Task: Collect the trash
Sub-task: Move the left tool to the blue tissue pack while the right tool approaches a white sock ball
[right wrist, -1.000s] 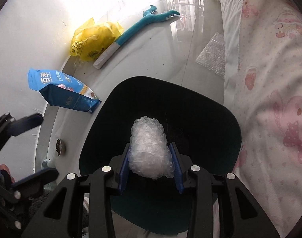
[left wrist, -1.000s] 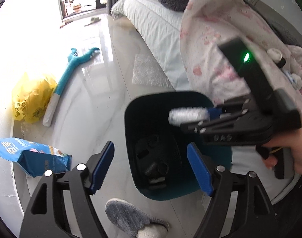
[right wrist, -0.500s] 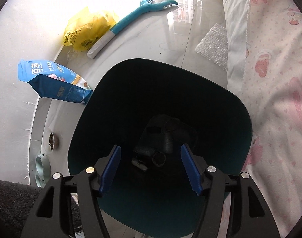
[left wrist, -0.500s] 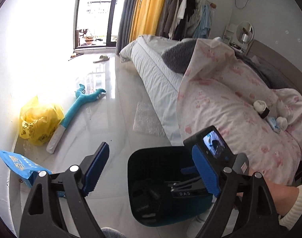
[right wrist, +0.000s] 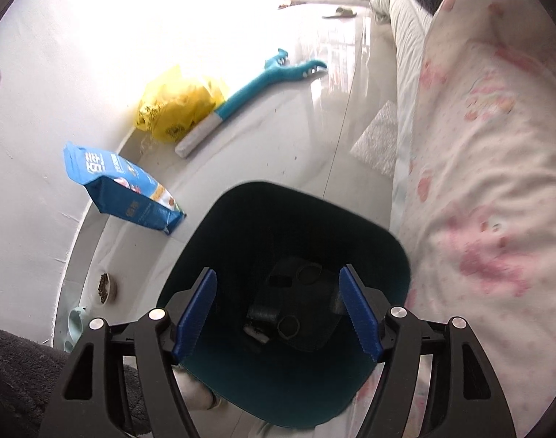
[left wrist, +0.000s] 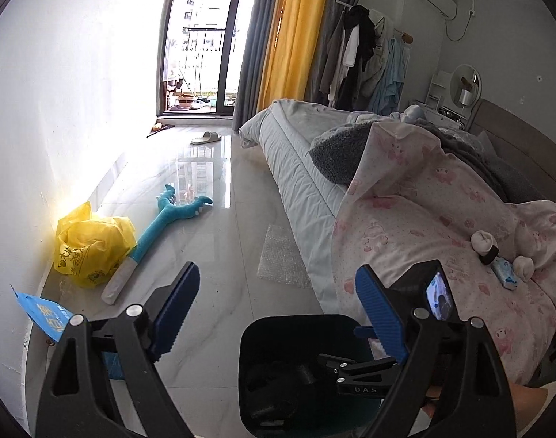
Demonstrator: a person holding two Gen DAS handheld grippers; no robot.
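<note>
A dark teal trash bin stands on the floor beside the bed; it also shows in the left wrist view. My right gripper is open and empty, hanging over the bin's mouth. Dark items lie at the bin's bottom; the bubble wrap wad is not visible. My left gripper is open and empty, raised above the floor left of the bin. A flat bubble wrap sheet lies by the bed; it also shows in the right wrist view. A yellow plastic bag sits by the wall.
A blue food pouch stands near the wall. A teal plush toy lies on the floor. The bed with a pink blanket fills the right. A small pet bowl sits by the wall. A slipper lies near the balcony door.
My right gripper opened and let go of the bubble wrap wad over the bin, then lifted a little. My left gripper tilted upward, bringing the room into view.
</note>
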